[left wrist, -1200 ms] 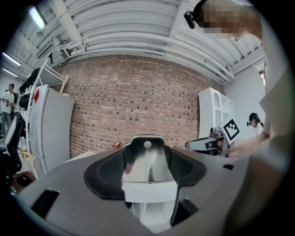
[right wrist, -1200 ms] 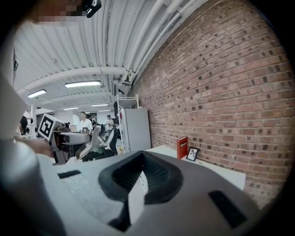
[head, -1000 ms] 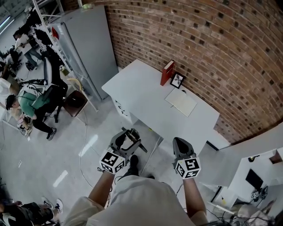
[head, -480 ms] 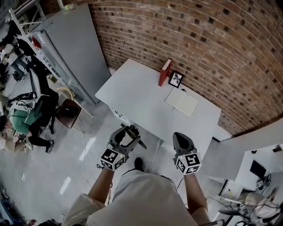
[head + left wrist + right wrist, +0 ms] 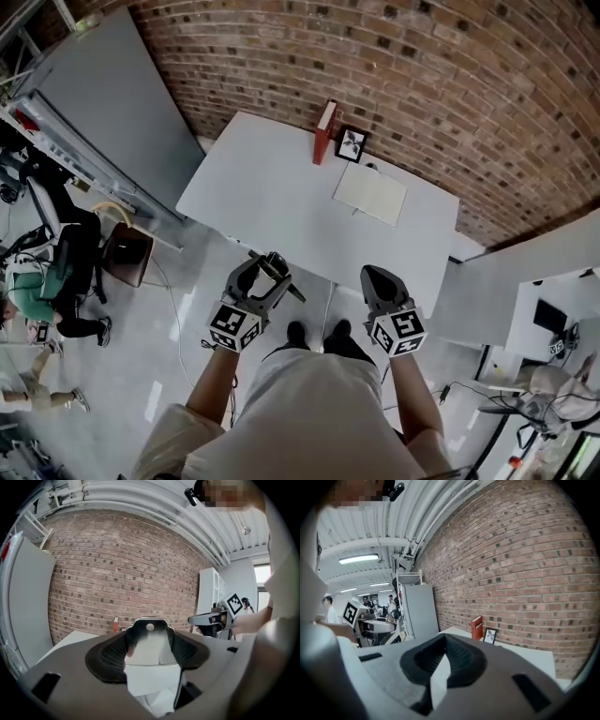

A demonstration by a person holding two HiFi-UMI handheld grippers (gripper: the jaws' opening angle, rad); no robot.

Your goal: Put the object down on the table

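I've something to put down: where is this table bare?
Bare: the table's left half, left of the red book, and the near strip in front of the notebook. Crowded: along the brick wall, where book, picture frame and notebook sit.

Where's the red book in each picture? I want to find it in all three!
Head view: the red book stands at the far edge of the white table, upper middle of the picture.
Left gripper view: the red book is a tiny red sliver, left of centre.
Right gripper view: the red book is right of centre, beside a small picture frame.
Shared landmark: the brick wall behind it.
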